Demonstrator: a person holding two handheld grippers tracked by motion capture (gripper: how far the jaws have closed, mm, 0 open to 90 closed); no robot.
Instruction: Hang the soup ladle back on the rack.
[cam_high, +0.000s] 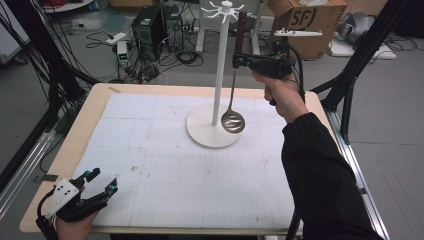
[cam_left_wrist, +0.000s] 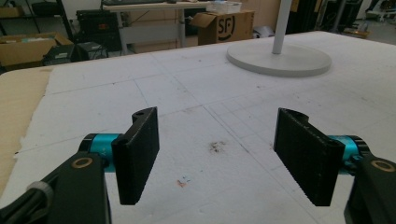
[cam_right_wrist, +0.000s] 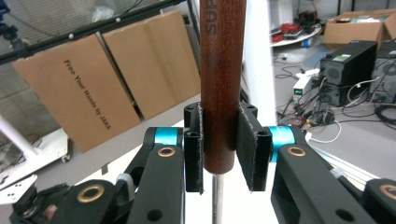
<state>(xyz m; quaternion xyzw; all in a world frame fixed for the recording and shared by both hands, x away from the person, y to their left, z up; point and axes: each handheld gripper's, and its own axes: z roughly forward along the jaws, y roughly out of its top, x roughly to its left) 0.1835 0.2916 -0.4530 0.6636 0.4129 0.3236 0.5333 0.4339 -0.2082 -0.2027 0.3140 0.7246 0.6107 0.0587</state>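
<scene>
Dark wooden-handled metal slotted ladle (cam_high: 233, 119) already lifted off the counter (cam_high: 150, 150), hanging upright beside the white hook stand's pole (cam_high: 218, 70). Clamped at the lower handle end by the right gripper (cam_high: 239, 61), bowl low over the round base. Probably left to do: hooking onto the top. Left gripper (cam_high: 102, 185) spread apart, idle near the counter's front-left corner.

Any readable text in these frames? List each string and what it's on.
"SF": brown cardboard box on the floor behind the table.
"Free Your Hands by JAKA": flat brown cardboard sheet leaning upright.
"SUP", cut off by the frame edge: dark wooden ladle handle, clamped in the right gripper.
</scene>
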